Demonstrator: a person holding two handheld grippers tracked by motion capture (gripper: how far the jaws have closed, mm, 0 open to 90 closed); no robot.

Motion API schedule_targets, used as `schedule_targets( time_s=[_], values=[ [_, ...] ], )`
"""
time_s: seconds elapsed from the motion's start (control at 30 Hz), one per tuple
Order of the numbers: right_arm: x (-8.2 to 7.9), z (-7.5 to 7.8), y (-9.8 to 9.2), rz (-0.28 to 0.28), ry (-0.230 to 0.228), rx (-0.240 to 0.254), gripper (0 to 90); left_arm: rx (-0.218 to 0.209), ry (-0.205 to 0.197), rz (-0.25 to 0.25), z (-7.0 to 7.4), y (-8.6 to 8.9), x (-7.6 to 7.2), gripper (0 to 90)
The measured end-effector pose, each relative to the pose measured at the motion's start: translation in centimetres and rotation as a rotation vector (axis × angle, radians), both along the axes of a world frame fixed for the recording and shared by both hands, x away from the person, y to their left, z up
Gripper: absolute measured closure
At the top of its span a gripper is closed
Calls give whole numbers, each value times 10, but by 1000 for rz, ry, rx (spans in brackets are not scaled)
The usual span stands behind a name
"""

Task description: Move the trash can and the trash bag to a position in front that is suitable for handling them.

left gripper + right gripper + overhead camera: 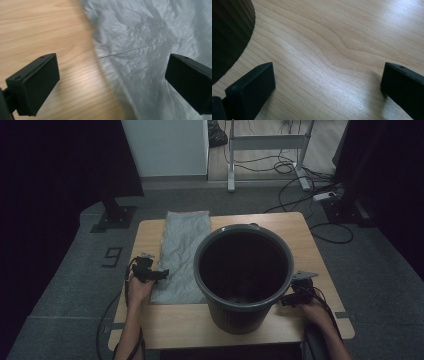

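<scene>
Left tool [161,273] gapes over the plastic bag [182,255]; right tool [286,301], also spread, beside the bucket [243,275]

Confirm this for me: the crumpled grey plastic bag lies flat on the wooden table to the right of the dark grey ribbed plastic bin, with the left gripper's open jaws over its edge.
Not quite. In the high view the crumpled grey plastic bag lies flat on the wooden table to the left of the dark grey ribbed plastic bin, not the right. The left gripper does have its open jaws over the bag's edge.

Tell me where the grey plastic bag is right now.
In the high view the grey plastic bag lies flat on the table's left half, just left of the dark bin, with the open left gripper at its near left edge.
</scene>
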State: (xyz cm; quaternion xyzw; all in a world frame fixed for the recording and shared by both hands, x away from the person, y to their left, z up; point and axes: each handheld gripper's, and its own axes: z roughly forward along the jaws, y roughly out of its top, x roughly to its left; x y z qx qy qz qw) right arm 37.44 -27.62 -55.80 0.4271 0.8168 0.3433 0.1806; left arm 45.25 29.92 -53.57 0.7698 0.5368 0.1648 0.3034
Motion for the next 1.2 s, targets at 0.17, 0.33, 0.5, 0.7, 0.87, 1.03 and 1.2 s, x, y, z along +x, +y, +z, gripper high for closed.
schedule_targets(
  time_s=[0.17, 0.33, 0.5, 0.7, 0.87, 1.03, 1.2],
  values=[
    [0, 0, 1, -5, 0, 0, 0, 201, 40, -61, -1, 11, -32, 0],
    [2, 1, 1, 1, 7, -2, 0, 152, 15, -40, -6, 11, -35, 0],
    [7, 1, 1, 8, 6, -3, 0, 131, 8, -19, -8, -11, -11, 0],
    [20, 1, 1, 3, 7, -3, 0, 91, -2, -54, -11, -53, 18, 0],
    [32, 2, 2, 1, 16, -14, 0, 64, -1, -101, -13, -87, 28, 0],
    [44, 4, 5, -20, 32, -19, 2, 60, -13, -125, -14, -109, 32, 0],
    [57, 7, 7, -24, 42, -3, 16, 54, -24, -136, -15, -122, 33, 0]
  ],
)
